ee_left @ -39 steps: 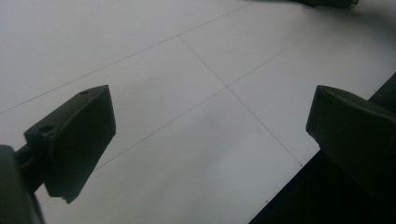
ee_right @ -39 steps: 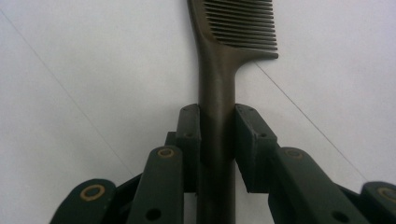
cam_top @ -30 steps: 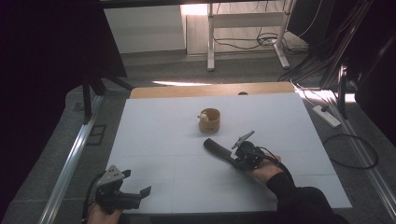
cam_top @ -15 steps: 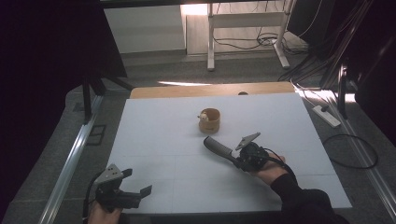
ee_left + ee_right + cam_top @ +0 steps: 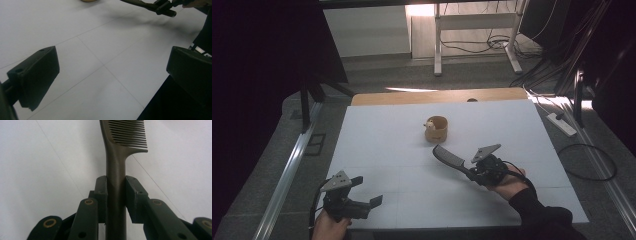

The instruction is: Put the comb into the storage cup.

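A dark comb [image 5: 449, 155] hangs just above the white table [image 5: 382, 145], teeth end toward the middle. My right gripper [image 5: 470, 172] is shut on its handle. In the right gripper view both pads clamp the handle of the comb [image 5: 117, 157] inside the gripper [image 5: 116, 192], and the teeth point away. A small wooden cup [image 5: 436, 129] with something pale at its rim stands behind the comb. My left gripper [image 5: 367, 191] is open and holds nothing near the front left edge. Its view [image 5: 112, 67] looks across the table at the comb [image 5: 135, 2].
The table's front edge lies close under the left gripper. A wooden strip [image 5: 412, 97] borders the far edge. Cables and a power strip [image 5: 560, 124] lie on the floor to the right, and a metal rail [image 5: 287, 170] runs along the left.
The right hand has carried the comb slightly rightward and a little higher. The left gripper has stayed in place.
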